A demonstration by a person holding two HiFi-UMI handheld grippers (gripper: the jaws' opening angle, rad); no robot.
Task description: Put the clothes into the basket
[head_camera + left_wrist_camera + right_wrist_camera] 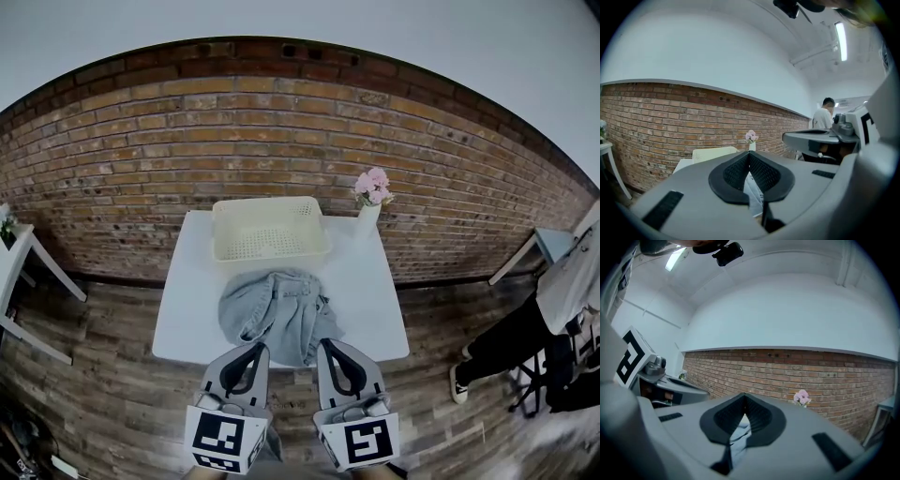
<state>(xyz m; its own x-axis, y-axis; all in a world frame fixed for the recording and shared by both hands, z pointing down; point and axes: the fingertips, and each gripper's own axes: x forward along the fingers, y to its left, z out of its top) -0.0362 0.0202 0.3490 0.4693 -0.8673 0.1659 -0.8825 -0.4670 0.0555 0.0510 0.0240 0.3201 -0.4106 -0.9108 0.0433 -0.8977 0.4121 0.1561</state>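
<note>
A crumpled grey-blue garment [277,313] lies on the white table [370,281], its near edge hanging over the front. Behind it stands an empty cream basket [269,230]. My left gripper [256,348] and right gripper [329,346] hover side by side just in front of the table's near edge, tips close to the garment. Both are shut with nothing between their jaws. The left gripper view looks past my closed left gripper [749,154] to the basket [715,153]. In the right gripper view a strip of the garment [739,437] shows below my right gripper [743,398].
A white vase of pink flowers [371,197] stands at the table's back right corner, beside the basket. A brick wall [141,169] runs behind. A person [553,309] stands at the right, near a small side table [548,244]. Another white table [14,262] is at the left.
</note>
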